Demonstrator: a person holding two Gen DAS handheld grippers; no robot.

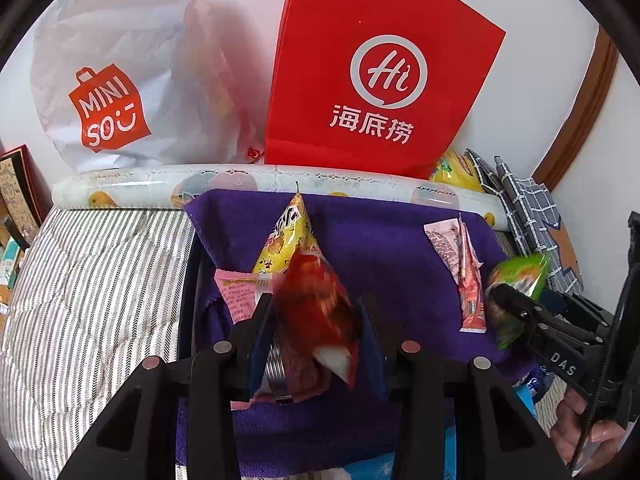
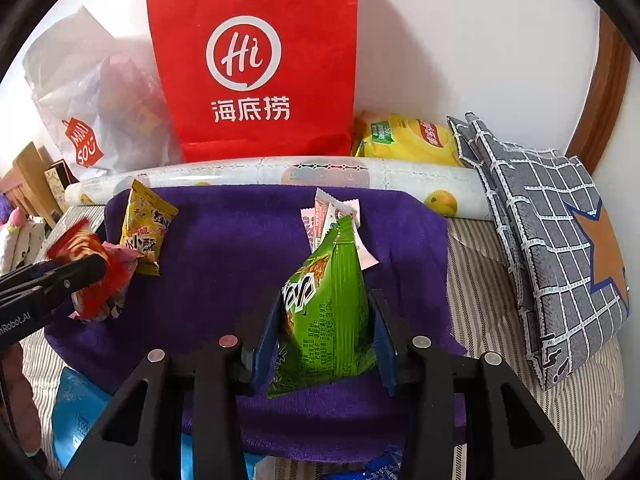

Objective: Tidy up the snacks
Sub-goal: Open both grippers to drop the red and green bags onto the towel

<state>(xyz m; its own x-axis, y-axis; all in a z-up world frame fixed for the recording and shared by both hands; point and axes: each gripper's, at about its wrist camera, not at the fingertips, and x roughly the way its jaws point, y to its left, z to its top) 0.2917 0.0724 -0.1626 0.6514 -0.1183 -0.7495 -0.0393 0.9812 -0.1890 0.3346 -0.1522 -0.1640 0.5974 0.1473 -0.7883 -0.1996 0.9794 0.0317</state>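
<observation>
My left gripper (image 1: 314,304) is shut on a red snack packet (image 1: 320,320), held above the purple cloth (image 1: 380,248). Behind it lie a yellow packet (image 1: 288,236) and a pink one (image 1: 238,292). More pink and red packets (image 1: 464,272) lie to the right. My right gripper (image 2: 326,300) is shut on a green snack packet (image 2: 328,320), which stands upright over the purple cloth (image 2: 240,248). White and pink packets (image 2: 332,212) show behind the green one. At the left of the right wrist view are the left gripper (image 2: 94,270), its red packet (image 2: 104,276) and the yellow packet (image 2: 146,228).
A red paper bag (image 2: 256,64) and a white Miniso bag (image 1: 120,92) stand against the wall behind a rolled printed sheet (image 2: 280,176). A yellow tea bag pack (image 2: 408,140) and folded checked cloth (image 2: 552,248) lie at the right. Striped bedding (image 1: 100,272) surrounds the cloth; a blue packet (image 2: 76,412) lies near.
</observation>
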